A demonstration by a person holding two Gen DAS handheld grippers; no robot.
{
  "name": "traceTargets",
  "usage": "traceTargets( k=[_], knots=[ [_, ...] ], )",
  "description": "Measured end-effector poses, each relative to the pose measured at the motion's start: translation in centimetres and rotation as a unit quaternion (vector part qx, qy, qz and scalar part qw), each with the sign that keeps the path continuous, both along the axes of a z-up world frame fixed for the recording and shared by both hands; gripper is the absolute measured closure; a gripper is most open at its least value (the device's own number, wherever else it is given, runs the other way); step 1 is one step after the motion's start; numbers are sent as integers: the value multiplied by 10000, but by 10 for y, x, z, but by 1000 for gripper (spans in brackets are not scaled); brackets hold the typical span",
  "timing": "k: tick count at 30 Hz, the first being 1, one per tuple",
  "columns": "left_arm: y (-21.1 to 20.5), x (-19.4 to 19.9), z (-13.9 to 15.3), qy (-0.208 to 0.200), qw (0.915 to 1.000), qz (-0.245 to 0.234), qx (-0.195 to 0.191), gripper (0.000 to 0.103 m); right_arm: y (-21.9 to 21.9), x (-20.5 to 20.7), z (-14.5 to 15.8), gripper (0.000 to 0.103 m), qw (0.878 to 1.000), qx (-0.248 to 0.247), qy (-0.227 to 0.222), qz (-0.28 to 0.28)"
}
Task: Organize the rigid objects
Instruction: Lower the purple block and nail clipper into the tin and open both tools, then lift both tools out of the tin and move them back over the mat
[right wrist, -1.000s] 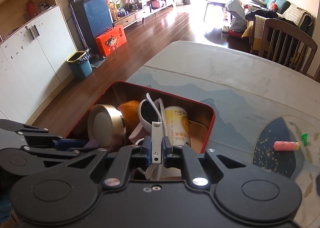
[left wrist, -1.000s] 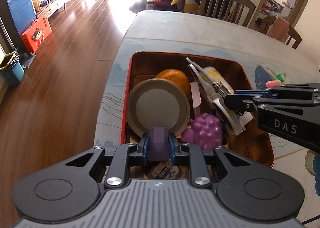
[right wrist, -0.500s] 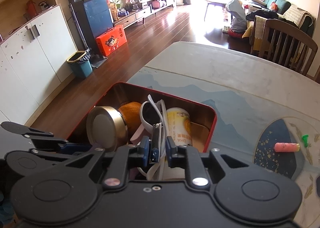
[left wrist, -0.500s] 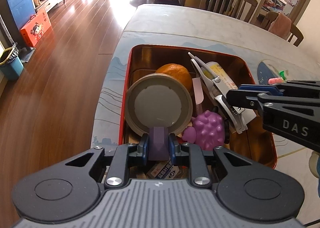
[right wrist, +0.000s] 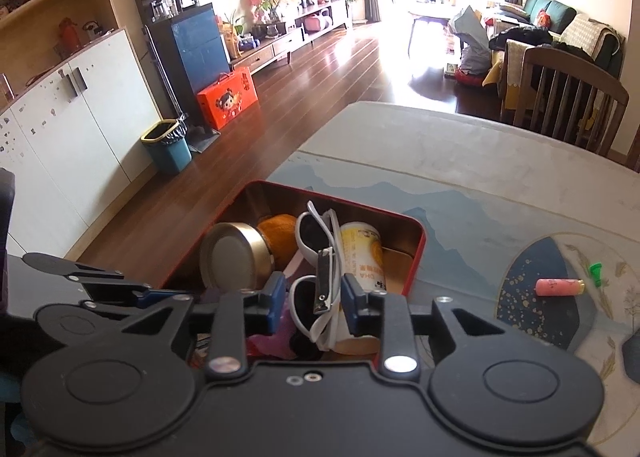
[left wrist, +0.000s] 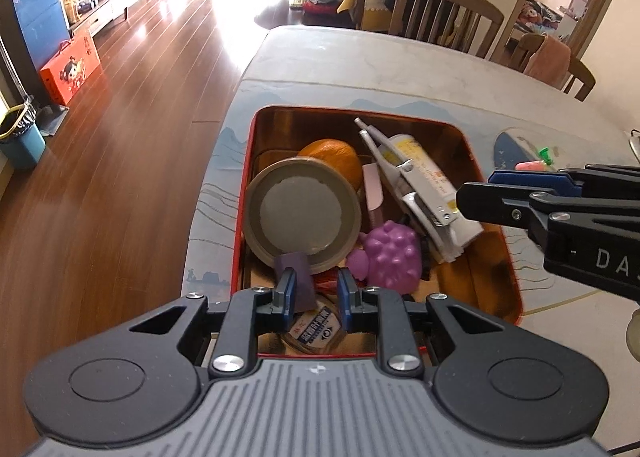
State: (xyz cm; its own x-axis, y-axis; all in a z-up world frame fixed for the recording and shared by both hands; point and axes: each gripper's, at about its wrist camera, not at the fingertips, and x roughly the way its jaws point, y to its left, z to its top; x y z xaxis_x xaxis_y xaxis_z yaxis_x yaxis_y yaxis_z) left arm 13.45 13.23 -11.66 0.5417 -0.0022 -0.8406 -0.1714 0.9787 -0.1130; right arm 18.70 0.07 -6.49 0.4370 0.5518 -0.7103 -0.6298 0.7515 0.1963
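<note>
Right gripper (right wrist: 314, 299) has its jaws just opening up. The white sunglasses (right wrist: 320, 241) sit between the pads with neither one pressing on them, so they're let go. They're lying in the red tin (right wrist: 416, 257) on top of the pile, with a yellow-labelled can (right wrist: 362, 253) just beside at 3 o'clock and a gold-lidded jar (right wrist: 232, 261) at 9 o'clock.

Left gripper (left wrist: 316, 293) hangs over the tin's near end, jaws a bit apart. A purple block (left wrist: 294, 269) leans on one pad, with a clear gap to the other. A purple grape toy (left wrist: 394, 253) is at 2 o'clock from it, and an orange (left wrist: 332, 157) is at 12.
</note>
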Motion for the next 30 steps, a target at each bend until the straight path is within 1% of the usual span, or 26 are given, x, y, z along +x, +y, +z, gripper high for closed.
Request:
traceTargets(
  k=[9,11,18,21,22,23,25,27,29,30],
  knots=[
    [-13,-13,25,-329,9994,-112,37,81,-13,-17,20,65,9997,158,-183,-65],
    [-17,-15,28,-381,9992,-138,63,78,-17,-20,24,61,9995,170,-236,-93],
    [-33,-18,38,-515,9984,-191,110,76,-34,-27,30,47,9990,202,-344,-179],
    [-40,-18,42,-565,9982,-201,76,65,-43,-29,33,42,9987,229,-404,-213],
    [-42,-17,43,-594,9980,-202,74,53,-46,-30,34,39,9986,241,-416,-229],
    [-45,-17,45,-657,9976,-199,82,42,-50,-30,35,39,9985,253,-429,-244],
    [-52,-18,50,-783,9966,-205,129,38,-57,-30,36,39,9983,269,-446,-267],
    [-60,-15,53,-813,9963,-237,130,38,-66,-29,37,37,9981,288,-445,-304],
    [-69,-14,56,-857,9959,-263,115,38,-76,-28,39,31,9978,330,-444,-359],
    [-74,-12,57,-873,9957,-286,129,37,-81,-27,39,29,9976,345,-457,-397]
  ],
)
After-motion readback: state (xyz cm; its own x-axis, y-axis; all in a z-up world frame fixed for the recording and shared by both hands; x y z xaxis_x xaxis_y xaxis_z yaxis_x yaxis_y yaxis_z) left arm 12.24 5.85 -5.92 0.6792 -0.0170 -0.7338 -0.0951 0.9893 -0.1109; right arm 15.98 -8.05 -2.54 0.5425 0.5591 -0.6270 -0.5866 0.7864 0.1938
